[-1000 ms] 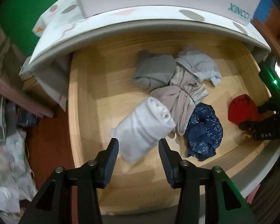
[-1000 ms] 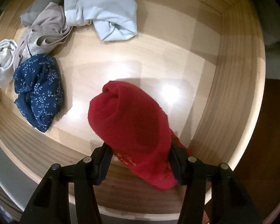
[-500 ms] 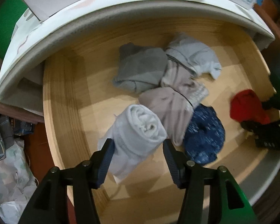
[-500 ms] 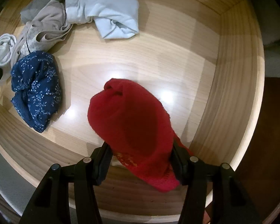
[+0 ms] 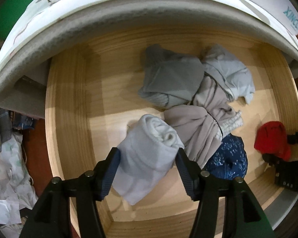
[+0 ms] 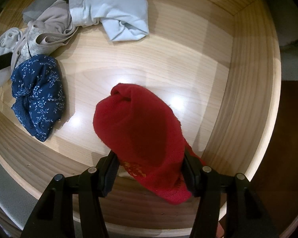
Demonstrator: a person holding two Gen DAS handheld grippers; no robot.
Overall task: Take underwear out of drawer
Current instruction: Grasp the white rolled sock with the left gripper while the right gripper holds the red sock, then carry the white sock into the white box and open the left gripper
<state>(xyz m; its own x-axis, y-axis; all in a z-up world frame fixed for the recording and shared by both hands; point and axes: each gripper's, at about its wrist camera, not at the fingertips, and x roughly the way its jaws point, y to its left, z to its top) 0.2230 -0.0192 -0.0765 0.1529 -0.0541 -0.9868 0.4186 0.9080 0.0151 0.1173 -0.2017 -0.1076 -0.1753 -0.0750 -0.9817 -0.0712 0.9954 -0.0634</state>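
Six garments point(image 5: 149, 154), one drawer point(image 5: 69, 103)

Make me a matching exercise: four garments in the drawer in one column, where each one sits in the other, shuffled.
Garments:
1. white rolled piece
2. red piece
3. navy floral piece
4. dark grey piece

Places:
A. loose on the drawer floor, near the front wall
B. between the right gripper fingers
C. between the left gripper fingers
D. toward the back, in the pile

Pairs: 1-C, 2-B, 3-A, 4-D
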